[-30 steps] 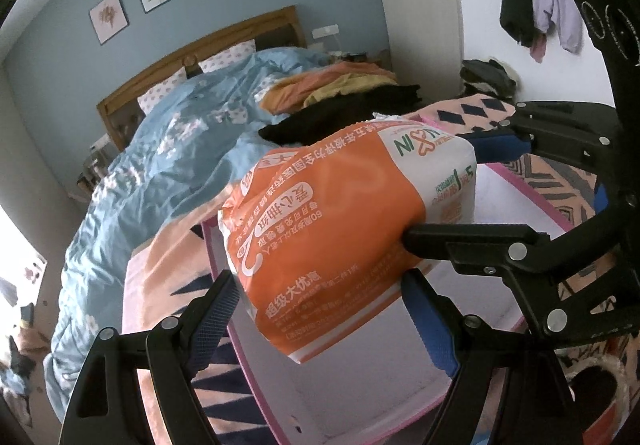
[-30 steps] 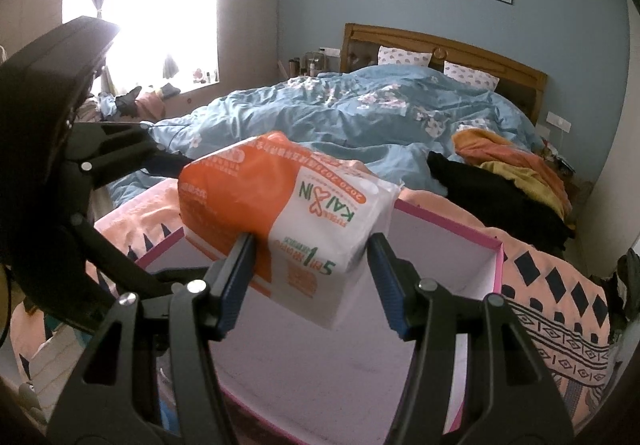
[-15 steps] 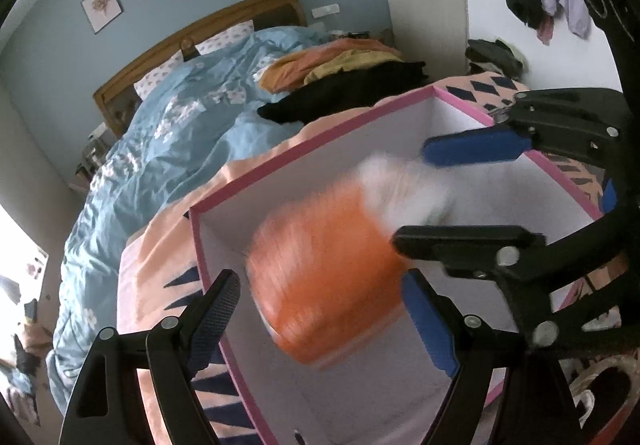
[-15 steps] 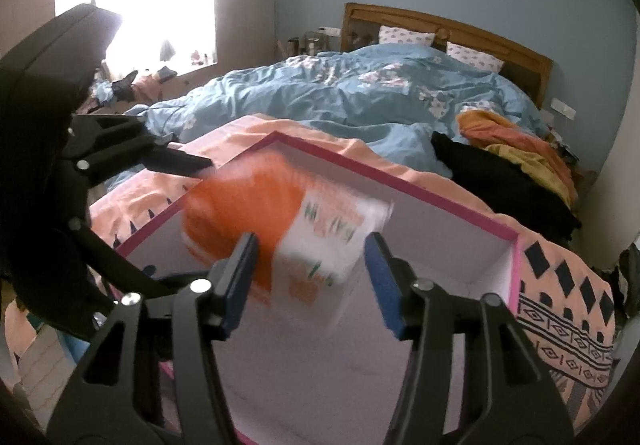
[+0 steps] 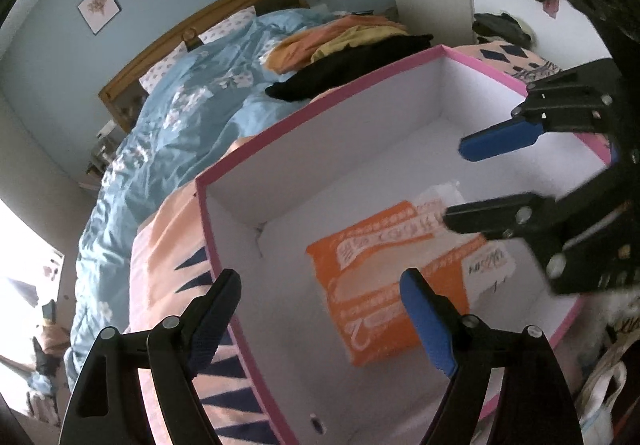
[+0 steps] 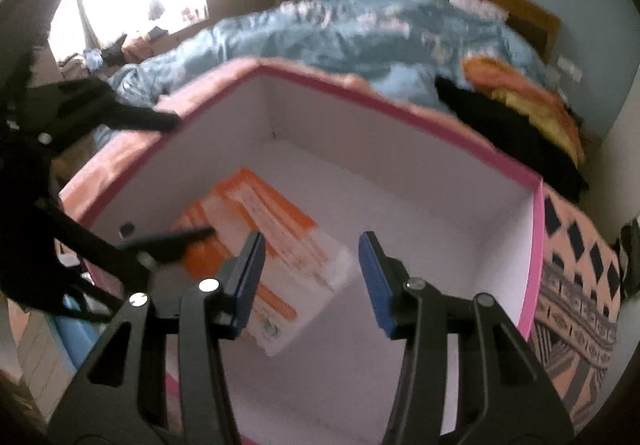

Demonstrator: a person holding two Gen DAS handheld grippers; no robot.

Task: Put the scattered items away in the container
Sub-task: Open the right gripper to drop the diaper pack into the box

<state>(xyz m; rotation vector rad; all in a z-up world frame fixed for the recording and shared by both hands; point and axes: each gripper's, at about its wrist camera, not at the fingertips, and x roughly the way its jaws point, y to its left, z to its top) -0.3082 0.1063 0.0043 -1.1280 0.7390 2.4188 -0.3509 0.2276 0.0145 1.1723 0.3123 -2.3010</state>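
**Orange pack lies in the pink-rimmed box, both tools empty above it**

The orange-and-white plastic pack [image 5: 394, 277] lies flat on the white floor of the large fabric storage box with a pink rim [image 5: 320, 101], close to the box's near wall as the left wrist view shows it. Nothing else shows inside the box.

The left tool [image 5: 320, 313] hangs over the near edge of the box with its jaws spread wide; one blue-padded finger [image 5: 426, 321] shows in front of the pack, the other over the patterned outer wall. Nothing is between them.

The right tool [image 6: 310, 281] points down into the box from the other side. Its jaws have just been closing a little, yet they stand apart with only bare space between the blue pads [image 6: 374, 281]; the pack [image 6: 272, 265] lies below and to the left of them, free of any grip. This view is blurred.

The box stands on a peach blanket with dark triangle patterns [image 5: 168, 245]. Beyond it spreads a bed with a light blue floral duvet [image 5: 180, 125], with a heap of black, orange and yellow clothes [image 5: 352, 57] lying just behind the far rim of the box. A wooden headboard [image 5: 200, 41] stands against the blue wall.
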